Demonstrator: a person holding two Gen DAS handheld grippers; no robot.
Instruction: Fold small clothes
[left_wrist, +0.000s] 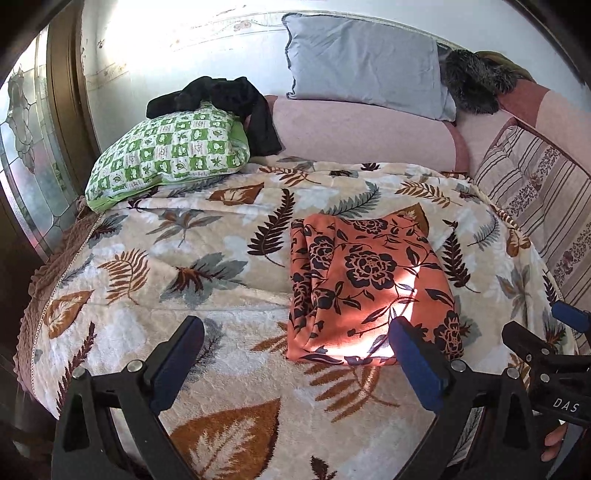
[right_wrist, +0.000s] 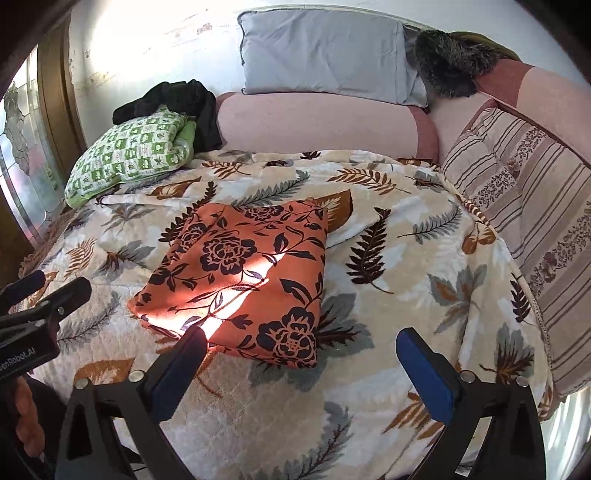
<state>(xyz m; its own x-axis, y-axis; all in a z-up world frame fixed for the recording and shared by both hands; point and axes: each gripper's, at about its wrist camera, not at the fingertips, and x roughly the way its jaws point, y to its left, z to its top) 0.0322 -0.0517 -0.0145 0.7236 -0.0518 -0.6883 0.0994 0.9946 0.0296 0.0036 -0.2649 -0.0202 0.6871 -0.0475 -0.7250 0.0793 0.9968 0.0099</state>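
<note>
An orange cloth with black flowers (left_wrist: 365, 288) lies folded into a compact rectangle on the leaf-patterned blanket (left_wrist: 184, 258). It also shows in the right wrist view (right_wrist: 243, 280). My left gripper (left_wrist: 295, 339) is open and empty, just in front of the cloth's near edge. My right gripper (right_wrist: 303, 350) is open and empty, hovering at the cloth's near right corner. The right gripper also shows at the right edge of the left wrist view (left_wrist: 546, 332). The left gripper shows at the left edge of the right wrist view (right_wrist: 48, 291).
A green checked pillow (left_wrist: 166, 151) with a black garment (left_wrist: 221, 99) on it lies at the back left. A grey pillow (left_wrist: 362, 59) leans on a pink bolster (left_wrist: 362, 133). A striped cushion (left_wrist: 535, 192) lines the right side. A glass door (left_wrist: 26, 147) stands left.
</note>
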